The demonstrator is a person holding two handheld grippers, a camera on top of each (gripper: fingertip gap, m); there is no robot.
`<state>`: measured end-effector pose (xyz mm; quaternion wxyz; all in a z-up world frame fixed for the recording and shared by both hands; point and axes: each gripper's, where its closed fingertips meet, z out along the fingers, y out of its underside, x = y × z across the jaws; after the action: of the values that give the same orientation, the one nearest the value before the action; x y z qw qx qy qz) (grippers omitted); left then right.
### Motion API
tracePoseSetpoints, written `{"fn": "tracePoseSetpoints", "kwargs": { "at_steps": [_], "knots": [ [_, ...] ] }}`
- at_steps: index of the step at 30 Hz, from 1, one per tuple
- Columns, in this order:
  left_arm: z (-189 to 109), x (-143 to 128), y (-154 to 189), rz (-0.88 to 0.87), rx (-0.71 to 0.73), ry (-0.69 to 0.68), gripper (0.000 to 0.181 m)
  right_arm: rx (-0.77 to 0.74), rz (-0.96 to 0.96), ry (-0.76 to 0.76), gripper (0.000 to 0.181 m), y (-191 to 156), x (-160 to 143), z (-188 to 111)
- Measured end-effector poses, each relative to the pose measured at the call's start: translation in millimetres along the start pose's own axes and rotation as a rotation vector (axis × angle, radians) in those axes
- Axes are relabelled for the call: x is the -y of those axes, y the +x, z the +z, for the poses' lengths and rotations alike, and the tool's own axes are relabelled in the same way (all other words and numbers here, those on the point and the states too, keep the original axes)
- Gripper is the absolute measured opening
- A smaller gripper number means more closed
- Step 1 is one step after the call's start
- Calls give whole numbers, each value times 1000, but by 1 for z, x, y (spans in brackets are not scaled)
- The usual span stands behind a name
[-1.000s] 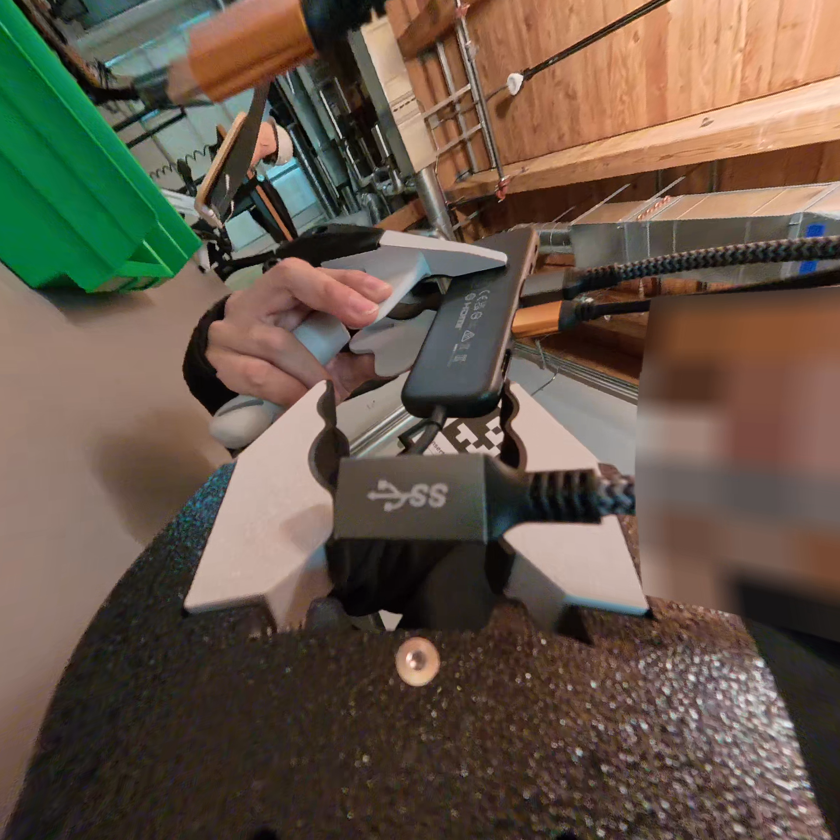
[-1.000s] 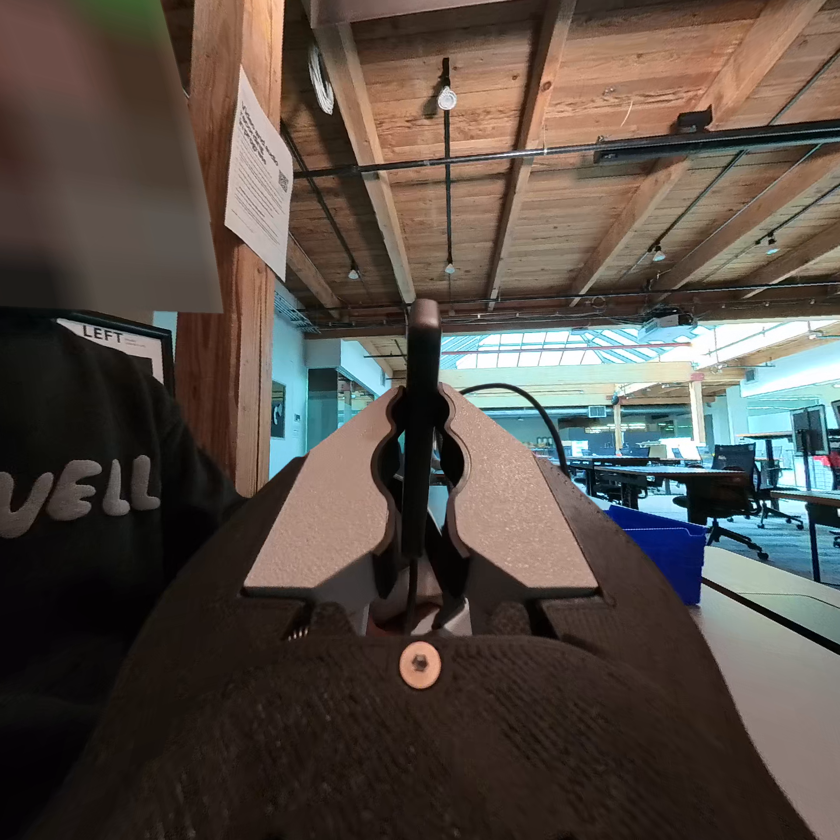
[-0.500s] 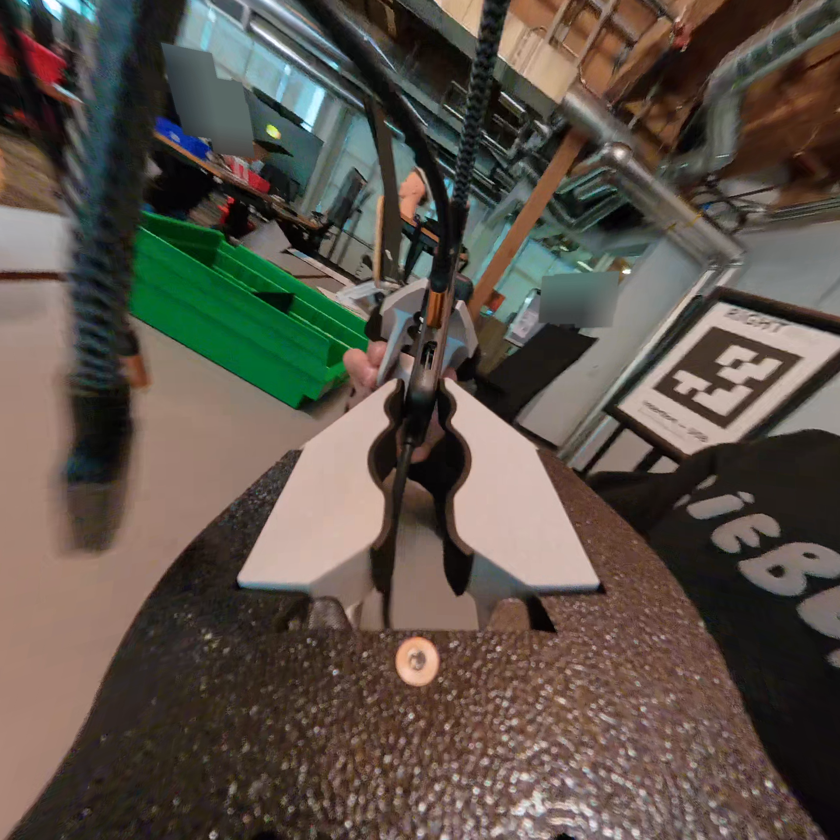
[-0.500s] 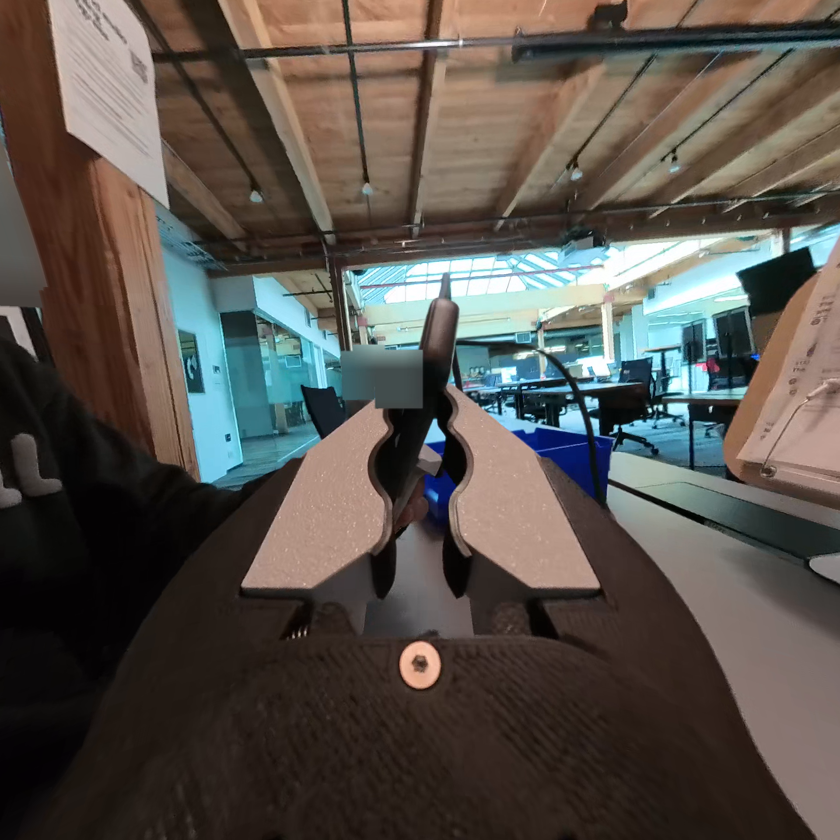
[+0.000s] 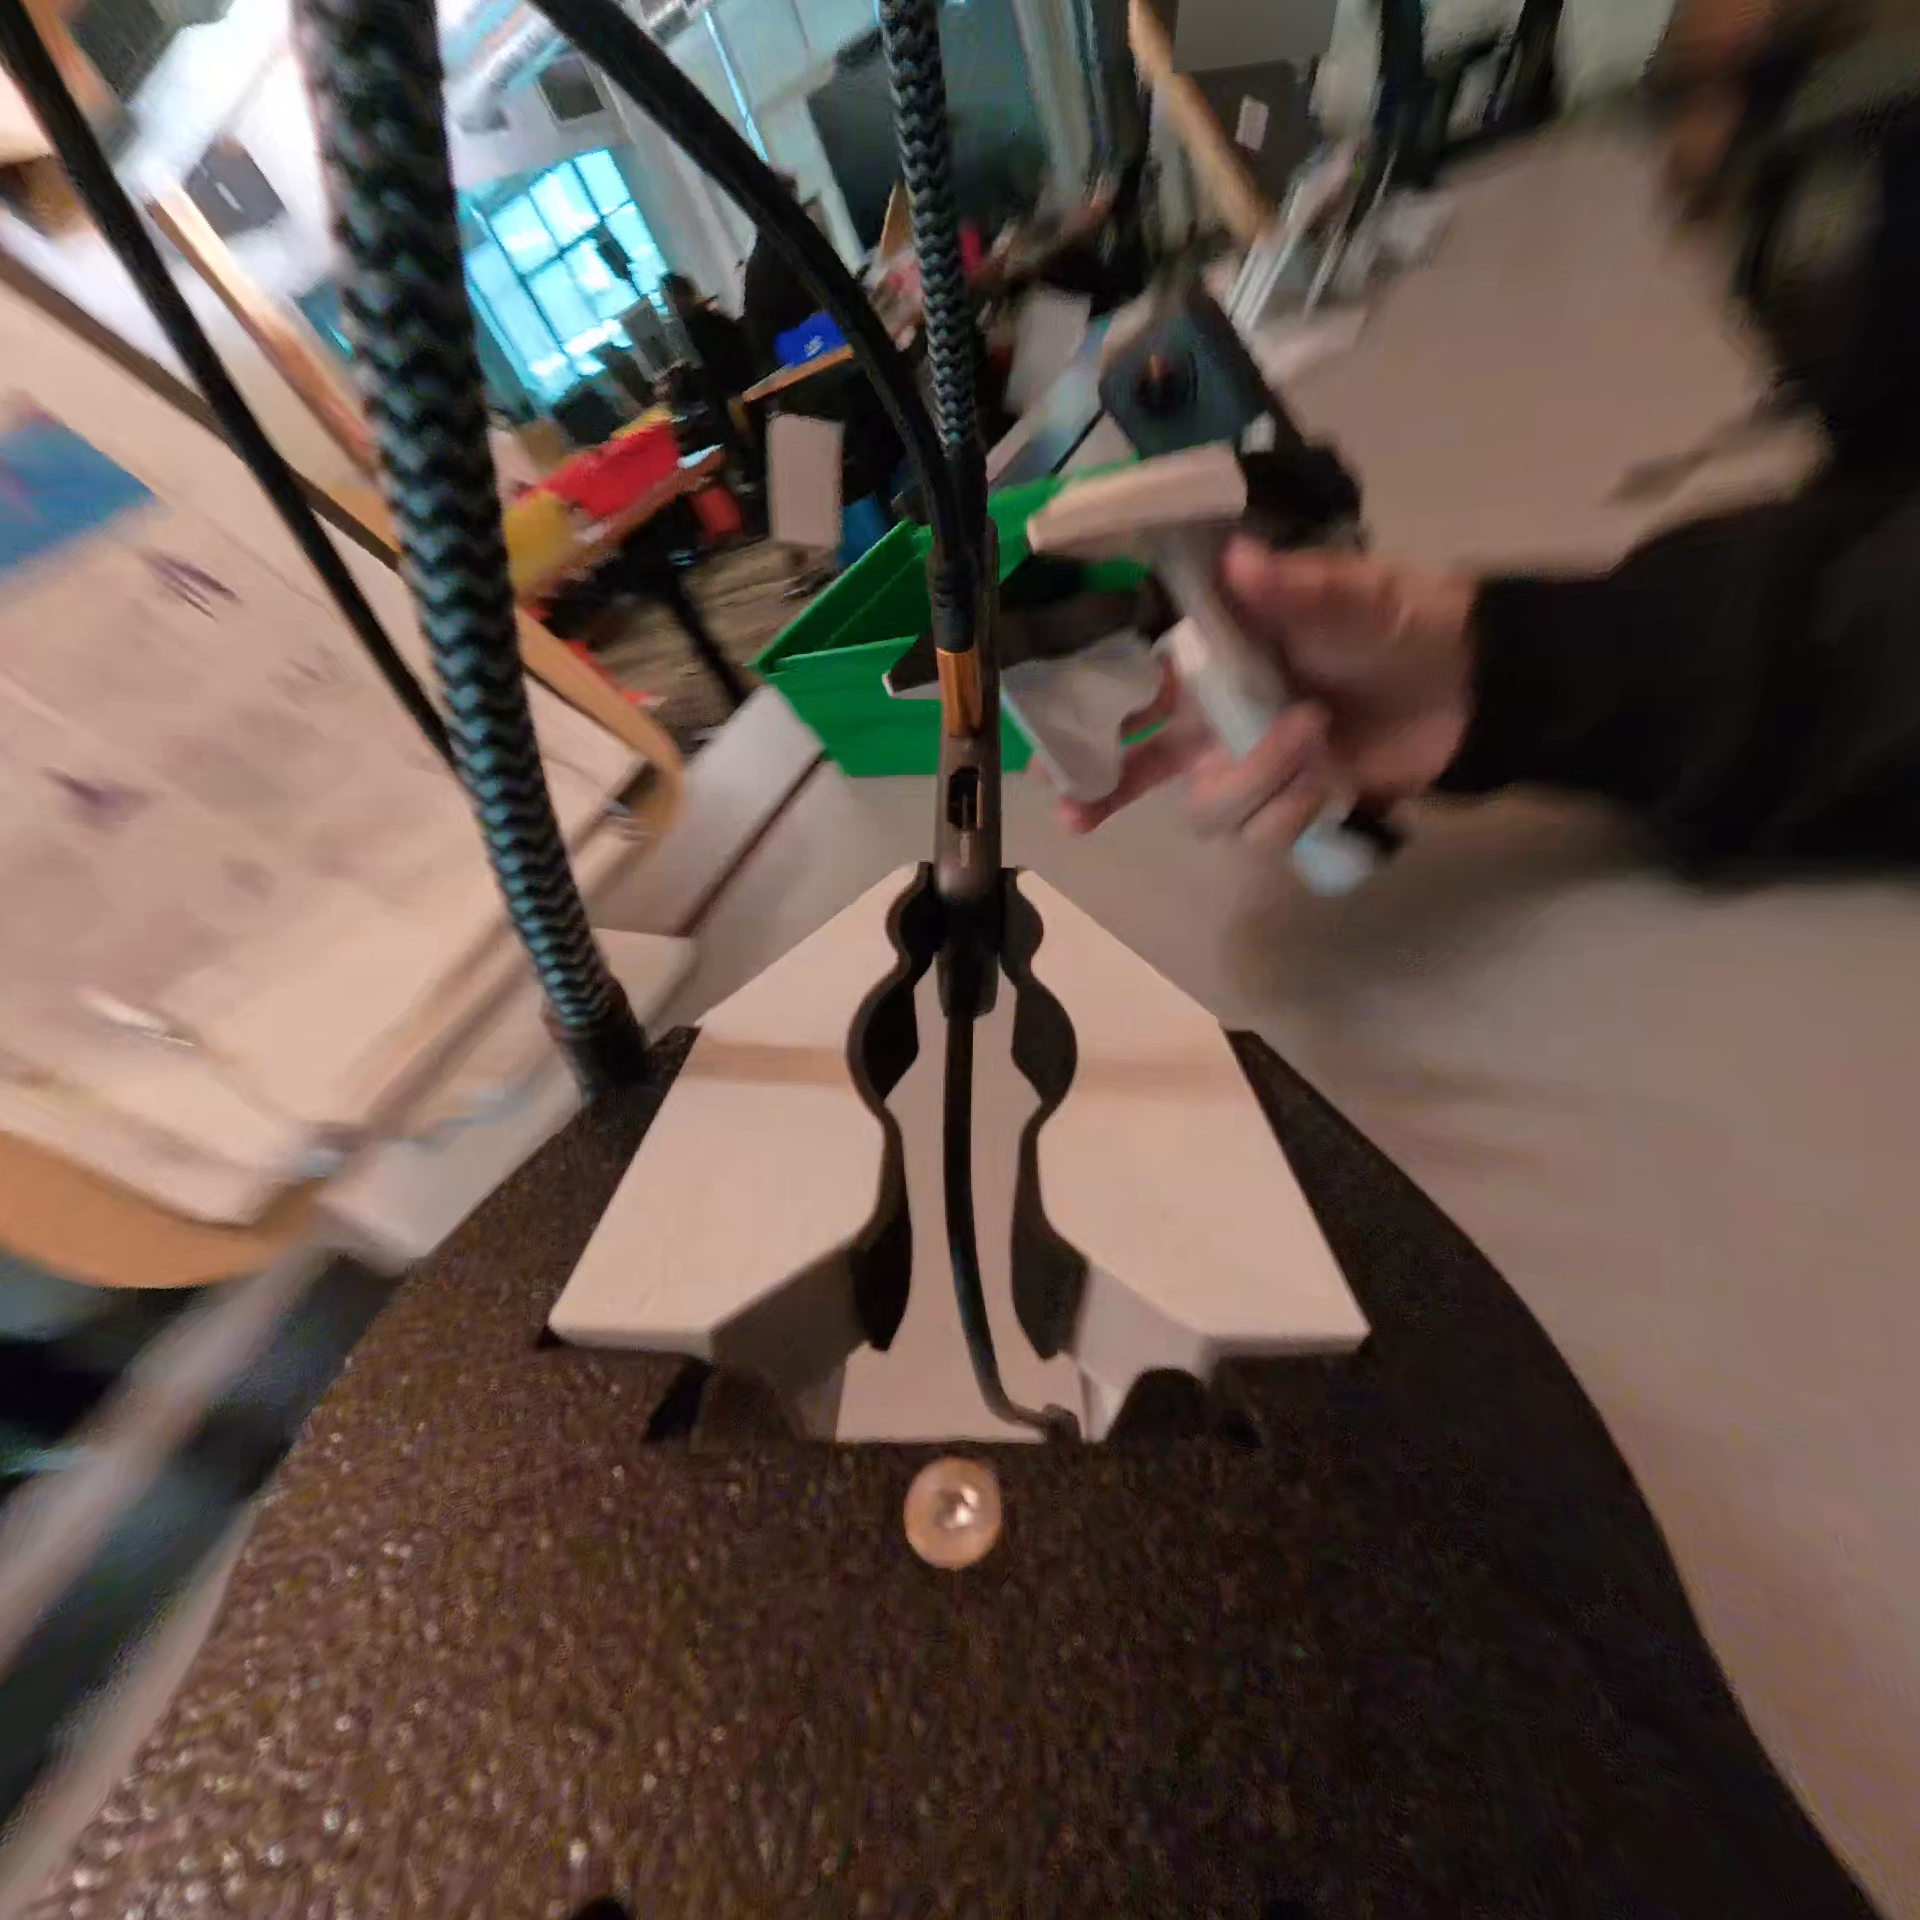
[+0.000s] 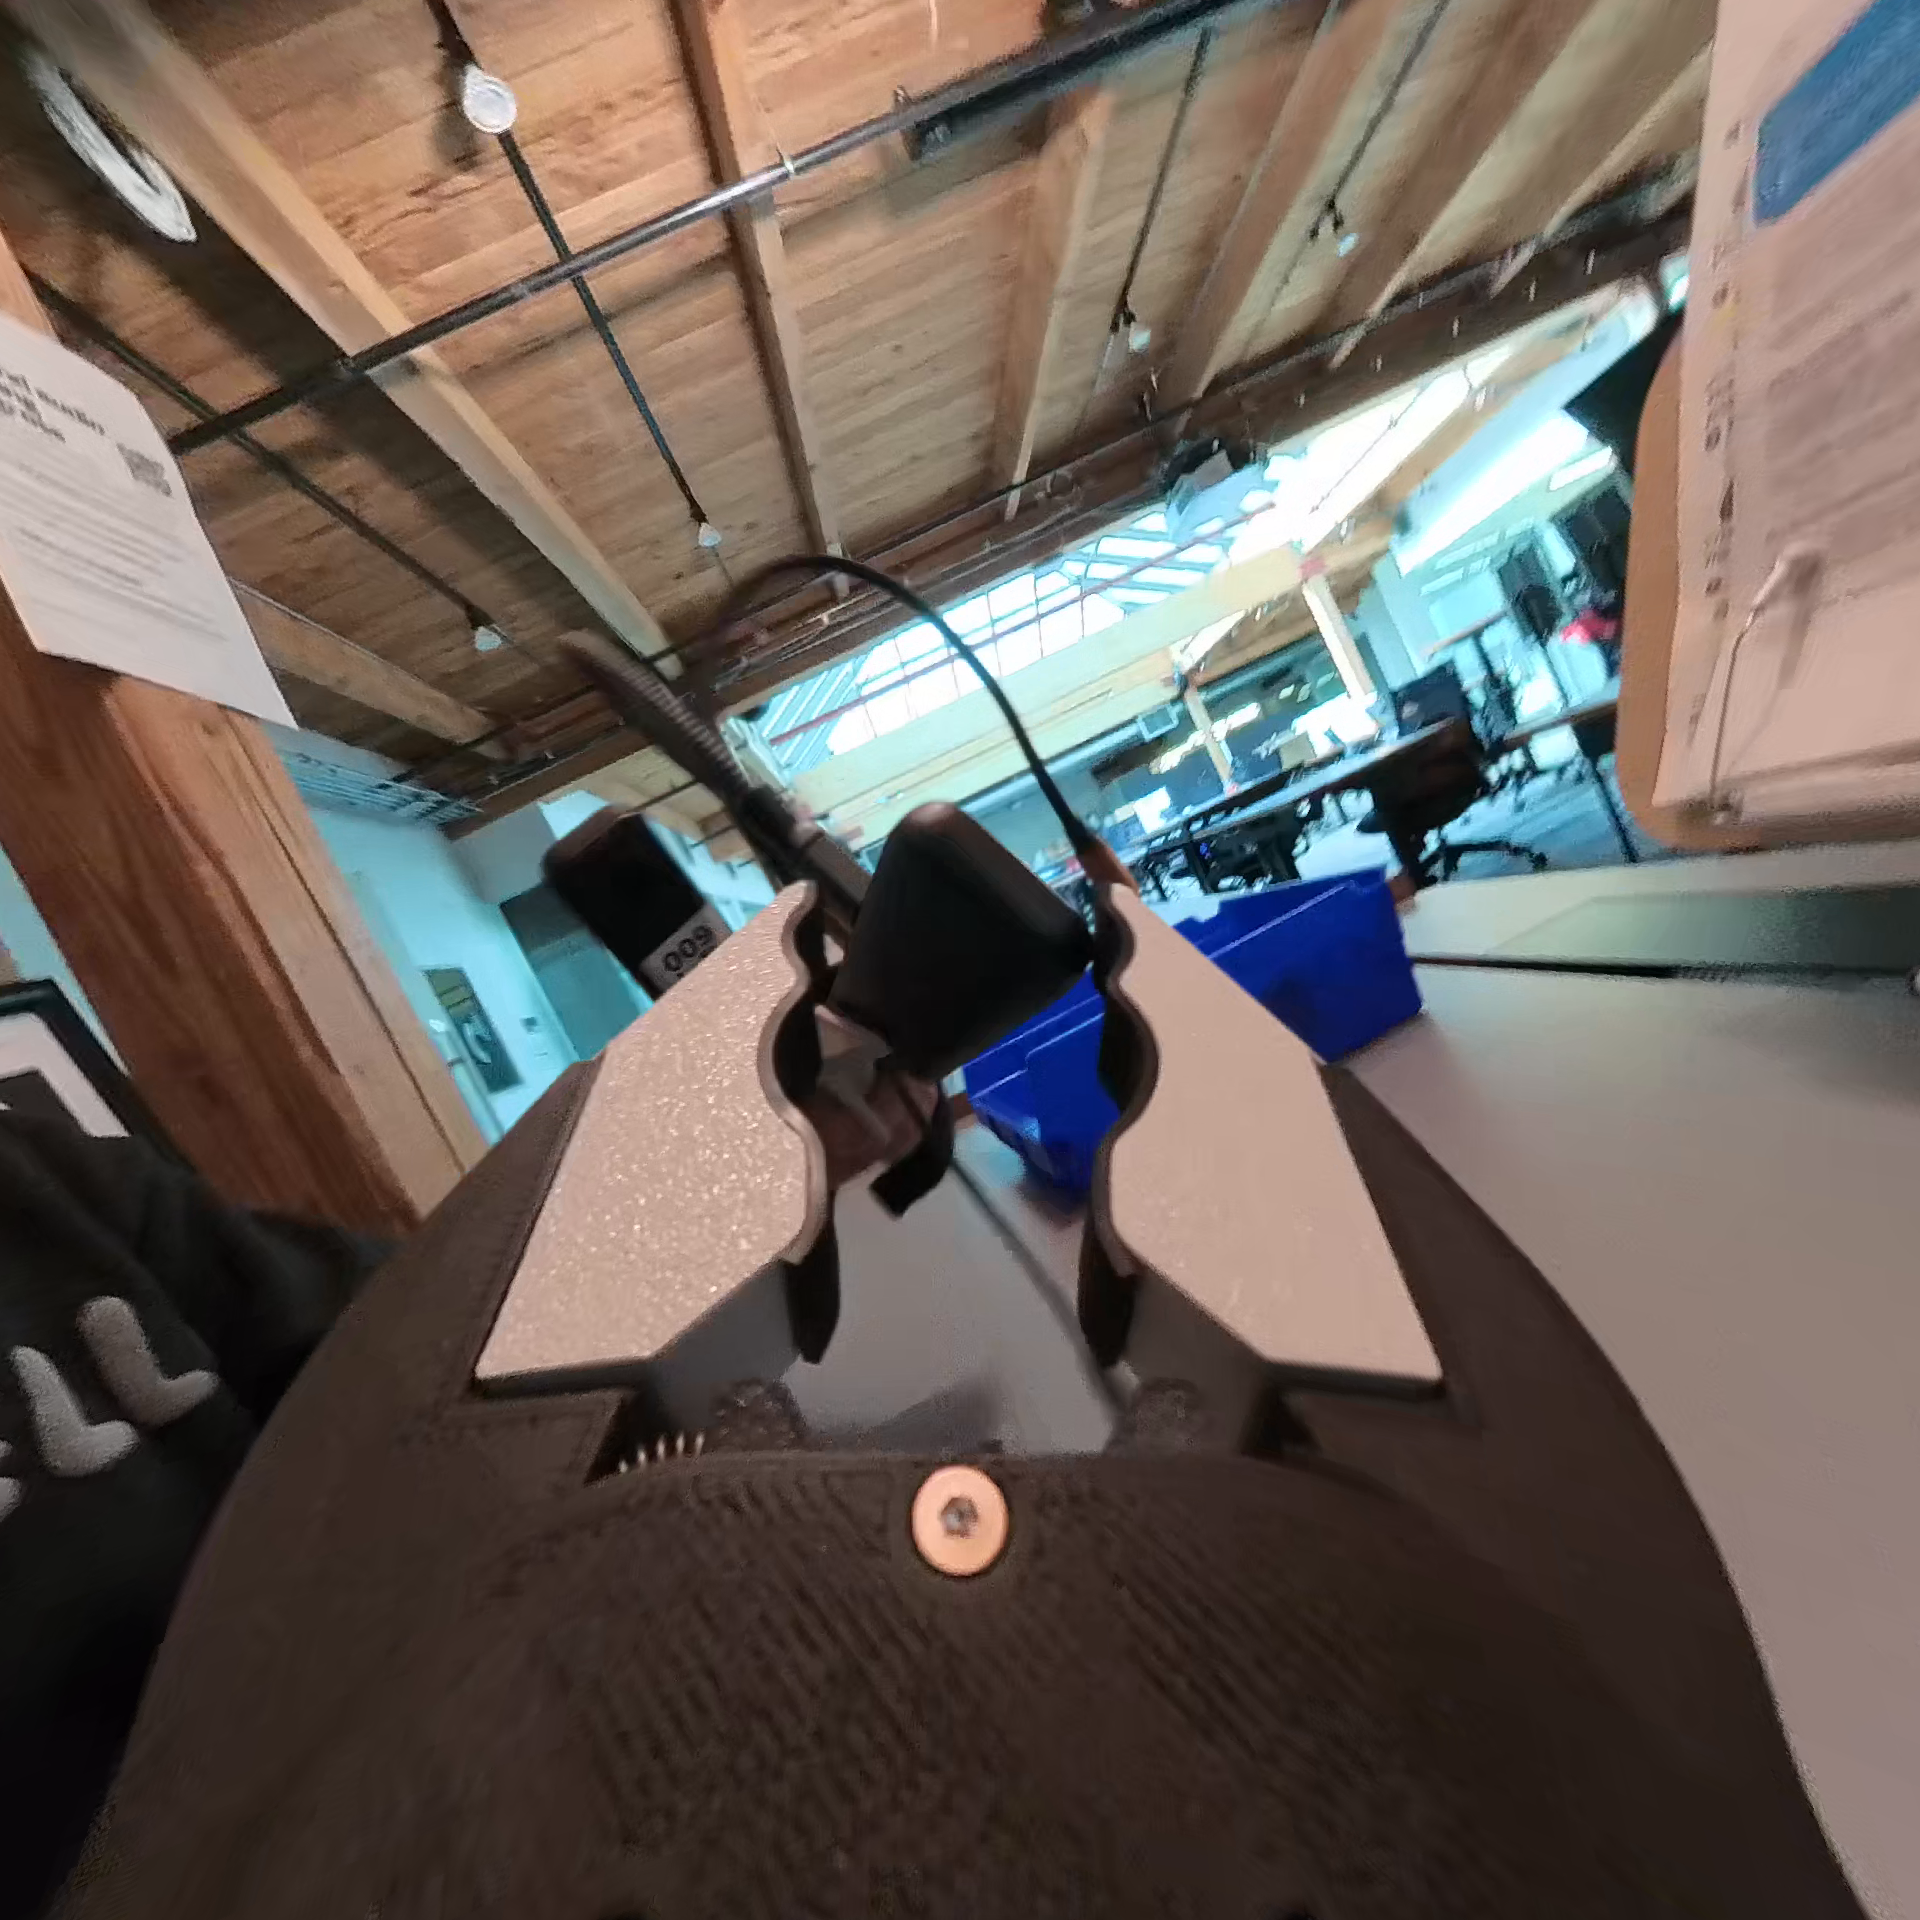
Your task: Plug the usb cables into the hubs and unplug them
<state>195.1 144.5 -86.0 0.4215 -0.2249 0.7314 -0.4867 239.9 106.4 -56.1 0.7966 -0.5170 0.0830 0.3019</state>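
My left gripper (image 5: 966,904) is shut on a thin black USB hub (image 5: 964,821), seen edge-on and standing up from the tips. An orange-collared plug (image 5: 956,686) with a braided cable (image 5: 935,260) sits in the hub's top end. The hub's own thin lead (image 5: 961,1195) runs back between my fingers. A thicker braided cable (image 5: 447,520) hangs loose on the left. My right gripper (image 6: 956,914) is open, its jaws wide apart either side of the hub (image 6: 956,956). A hand holds it at the right, fingers (image 5: 1132,494) pointing at the hub.
A green bin (image 5: 883,665) stands on the beige table (image 5: 1455,1143) behind the hub. A blue bin (image 6: 1288,966) sits ahead of the right gripper. A clipboard with papers (image 6: 1787,416) is close on the right, a wooden post (image 6: 156,883) on the left.
My left gripper has let go of the grey USB plug and closed on the hub. My right gripper, shut on the hub before, has opened. Both views have swung round.
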Motion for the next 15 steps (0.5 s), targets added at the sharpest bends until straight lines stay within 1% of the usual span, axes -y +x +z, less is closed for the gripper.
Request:
{"fn": "tracePoseSetpoints", "kwargs": {
  "at_steps": [2, 3, 4, 5, 7, 9, 11, 12, 13, 14, 15],
  "knots": [
    [-3, -3, -3, 341, 74, -96, 9, -5, 75, -42, 62, 5, -3, -2],
    [-4, -2, -2, 503, 93, -127, 9, 4, 104, -67, 65, 5, -6, -3],
    [-5, -1, -1, 620, 105, -147, 9, 11, 133, -95, 64, 5, -10, -4],
    [-7, 1, 2, 695, 107, -157, 9, 28, 153, -122, 64, 4, -14, -5],
    [-11, 7, 4, 780, 110, -144, 9, 78, 174, -186, 58, -2, -23, -8],
    [-16, 13, 6, 805, 99, -116, 9, 132, 170, -248, 61, -9, -31, -13],
    [-20, 18, 12, 833, 70, -75, 9, 169, 169, -233, 59, -16, -28, -14],
    [-20, 17, 16, 837, 43, -70, 9, 211, 173, -228, 58, -24, -27, -14],
    [-20, 17, 19, 847, 31, -66, 9, 248, 181, -240, 54, -31, -28, -14],
    [-20, 17, 21, 853, 25, -57, 9, 271, 177, -270, 53, -36, -33, -14],
    [-19, 18, 24, 846, 13, -51, 9, 273, 150, -299, 50, -38, -39, -13]
  ]
}}
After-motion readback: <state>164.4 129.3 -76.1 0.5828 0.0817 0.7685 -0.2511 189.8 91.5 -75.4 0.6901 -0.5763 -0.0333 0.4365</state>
